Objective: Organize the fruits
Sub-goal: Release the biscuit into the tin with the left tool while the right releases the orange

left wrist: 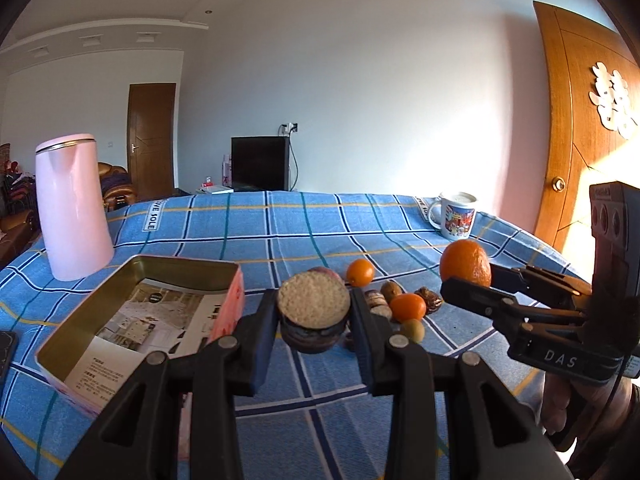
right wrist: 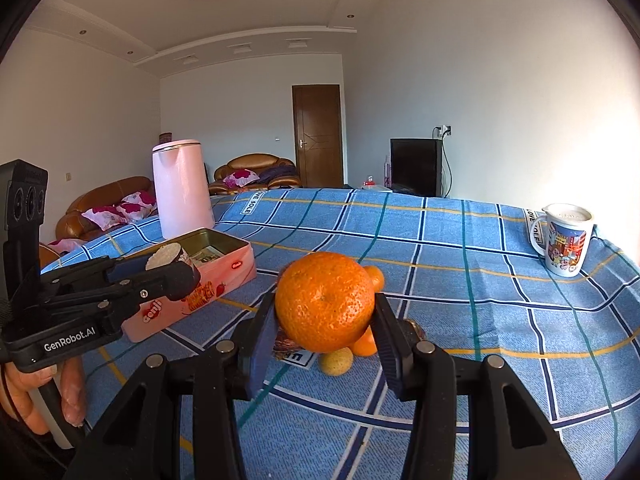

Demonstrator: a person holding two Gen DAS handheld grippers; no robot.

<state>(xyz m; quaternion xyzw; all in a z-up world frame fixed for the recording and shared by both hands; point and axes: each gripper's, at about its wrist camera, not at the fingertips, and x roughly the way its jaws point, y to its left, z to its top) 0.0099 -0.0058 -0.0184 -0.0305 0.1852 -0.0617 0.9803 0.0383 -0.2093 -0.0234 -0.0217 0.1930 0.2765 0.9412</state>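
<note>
My left gripper (left wrist: 314, 312) is shut on a halved dark fruit (left wrist: 313, 315) with a pale cut face, held above the cloth just right of the open pink tin (left wrist: 120, 336). My right gripper (right wrist: 326, 312) is shut on a large orange (right wrist: 325, 301), lifted above the fruit pile. In the left wrist view the orange (left wrist: 466, 266) and right gripper (left wrist: 466, 286) show at the right. The pile on the cloth holds small oranges (left wrist: 408, 307), a yellow-green fruit (left wrist: 414, 330) and brown nuts (left wrist: 390, 291). The tin (right wrist: 192, 300) and the left gripper (right wrist: 170, 268) show at the left of the right wrist view.
A pink kettle (left wrist: 72, 208) stands at the back left behind the tin. A printed mug (left wrist: 456, 214) stands at the back right near the table's edge. A blue checked cloth (left wrist: 280, 240) covers the table. A dark phone (left wrist: 6, 354) lies at the far left.
</note>
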